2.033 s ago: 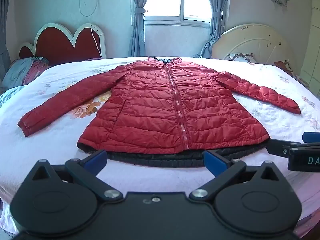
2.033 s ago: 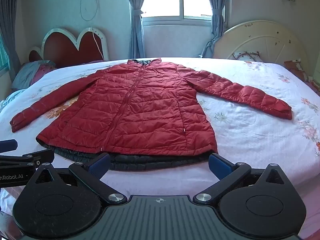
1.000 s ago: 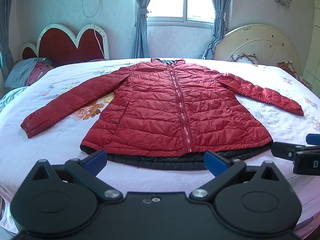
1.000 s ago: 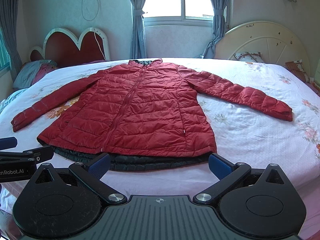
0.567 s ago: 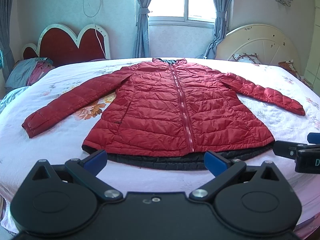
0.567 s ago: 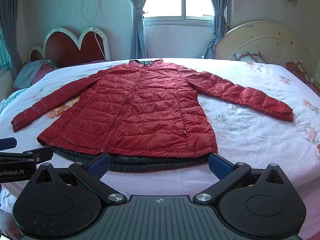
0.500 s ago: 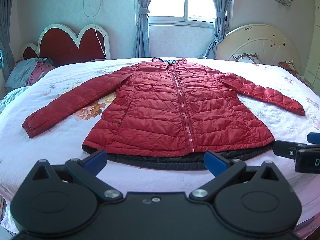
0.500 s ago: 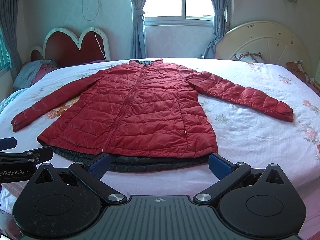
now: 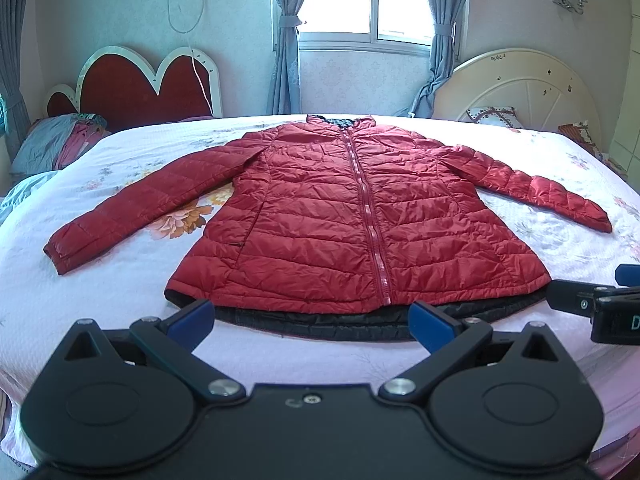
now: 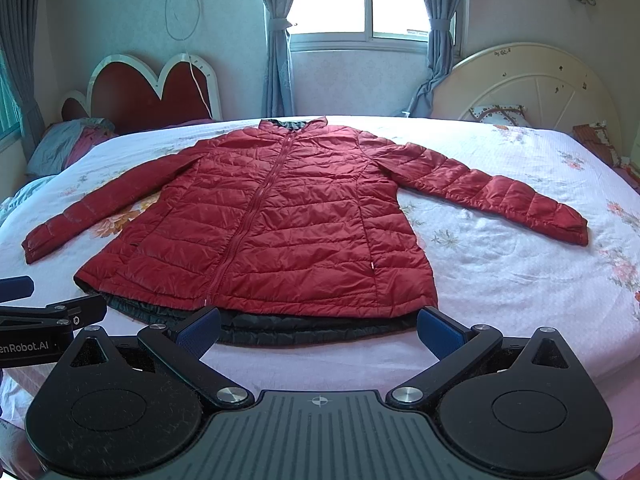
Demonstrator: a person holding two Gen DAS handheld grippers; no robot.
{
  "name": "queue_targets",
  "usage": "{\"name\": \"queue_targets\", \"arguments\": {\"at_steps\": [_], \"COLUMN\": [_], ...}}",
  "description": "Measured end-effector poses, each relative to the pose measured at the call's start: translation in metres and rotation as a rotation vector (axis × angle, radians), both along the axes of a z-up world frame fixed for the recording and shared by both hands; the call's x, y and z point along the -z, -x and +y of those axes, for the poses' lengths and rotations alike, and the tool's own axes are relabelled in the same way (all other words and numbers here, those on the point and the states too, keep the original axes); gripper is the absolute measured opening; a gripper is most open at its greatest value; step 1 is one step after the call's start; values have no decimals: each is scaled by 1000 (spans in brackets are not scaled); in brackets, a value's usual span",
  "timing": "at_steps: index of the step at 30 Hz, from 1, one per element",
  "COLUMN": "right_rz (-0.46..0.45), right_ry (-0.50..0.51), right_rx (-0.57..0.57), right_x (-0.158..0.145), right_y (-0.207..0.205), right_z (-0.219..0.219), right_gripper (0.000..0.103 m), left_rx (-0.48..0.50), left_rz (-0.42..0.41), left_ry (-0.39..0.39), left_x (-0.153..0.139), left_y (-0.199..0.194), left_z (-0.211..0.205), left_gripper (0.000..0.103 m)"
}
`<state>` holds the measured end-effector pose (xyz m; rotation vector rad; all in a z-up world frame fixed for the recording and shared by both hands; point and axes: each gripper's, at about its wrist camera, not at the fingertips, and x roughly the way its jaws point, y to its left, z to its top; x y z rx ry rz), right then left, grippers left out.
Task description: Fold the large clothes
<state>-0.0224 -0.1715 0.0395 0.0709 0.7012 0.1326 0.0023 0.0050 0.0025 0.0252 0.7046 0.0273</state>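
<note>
The red jacket (image 9: 360,216) lies flat on the bed (image 9: 120,280) in front of you, front side up and zipped closed, with its collar toward the window (image 9: 376,0) and its dark hem (image 9: 320,322) nearest to your tools. Both sleeves are spread out to the sides: the left sleeve (image 9: 132,208) over the flower print, the right sleeve (image 10: 492,196) toward the round white headboard (image 10: 532,84). No part of it is folded yet, so I judge that the task is at its very beginning; the sleeves must be brought in and the body folded, all of this is left to do. Your left gripper (image 9: 308,316) has its fingers wide apart and holds nothing, hanging just before the hem. Your right gripper (image 10: 320,322) is the same, spread and empty, near the hem's right half. Further out, a heart-shaped red headboard (image 9: 148,84) stands at the left wall, with some bedding (image 9: 60,144) piled beside it.
</note>
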Motion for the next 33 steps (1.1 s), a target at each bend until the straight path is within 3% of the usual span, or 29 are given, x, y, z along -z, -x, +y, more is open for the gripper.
{"name": "queue_targets", "arguments": {"at_steps": [33], "right_rz": [4], "right_ry": [1], "right_rx": [-5], "right_x": [1], "right_y": [-2], "right_z": [2], "right_gripper": [103], "left_rx": [-22], "left_rz": [-2], "left_ry": [-1], "left_x": [4], "left_y": [0], "left_z": [4], "left_gripper": [103]}}
